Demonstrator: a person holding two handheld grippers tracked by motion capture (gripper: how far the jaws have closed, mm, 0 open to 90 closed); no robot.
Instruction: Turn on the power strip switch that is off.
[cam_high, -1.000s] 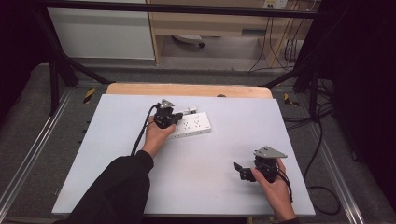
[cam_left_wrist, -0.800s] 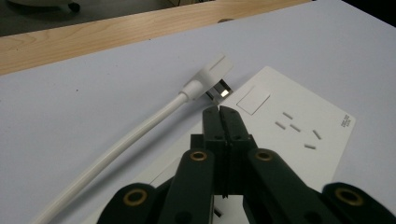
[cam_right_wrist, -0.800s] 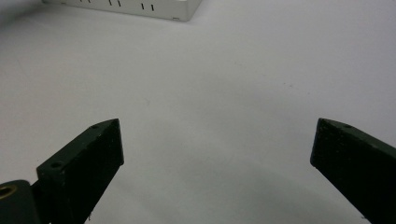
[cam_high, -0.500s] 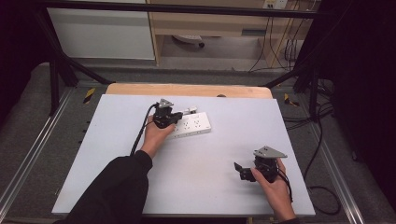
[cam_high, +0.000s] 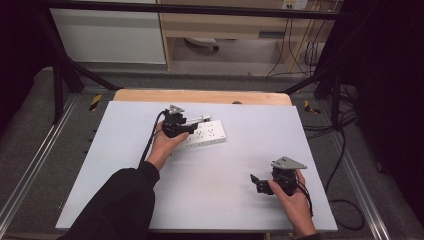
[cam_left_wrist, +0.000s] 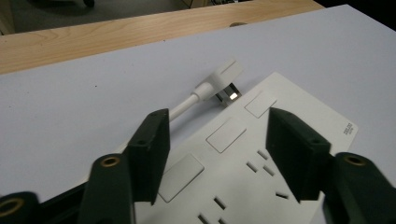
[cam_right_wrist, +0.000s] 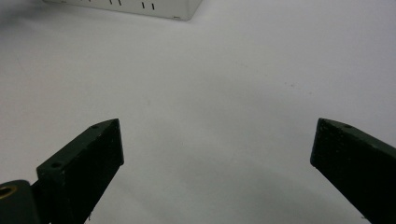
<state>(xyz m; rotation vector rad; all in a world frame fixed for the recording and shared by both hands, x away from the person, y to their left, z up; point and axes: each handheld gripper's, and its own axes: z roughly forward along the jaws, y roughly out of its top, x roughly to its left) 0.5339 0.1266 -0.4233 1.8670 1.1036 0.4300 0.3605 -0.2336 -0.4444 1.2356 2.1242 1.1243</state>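
- The power strip (cam_high: 204, 135) lies flat on the white worktop (cam_high: 120, 165), toward its far middle, with its socket face up.
- A white plug (cam_left_wrist: 224, 77) on a short cable (cam_left_wrist: 184, 106) lies at the strip's far edge. Its metal blades are partly exposed, so it looks only half seated, or just out of the socket.
- The left gripper (cam_left_wrist: 215, 154) hovers over the strip. Its fingers (cam_left_wrist: 149, 154) have just been opening and now stand apart with nothing between them but the strip's top face below.
- The right gripper (cam_high: 261, 183) rests well apart near the worktop's right front, fingers (cam_right_wrist: 88, 161) spread wide and empty over bare surface.
- The strip is probably rigid moulded plastic, light and smooth, so it may skid on the worktop when the plug is pushed or pulled. It is best pinned or clamped across its narrow width.
- The plug seems stiff and small, and its flat sides offer the surest hold. The cable is limp and would bend, not push.
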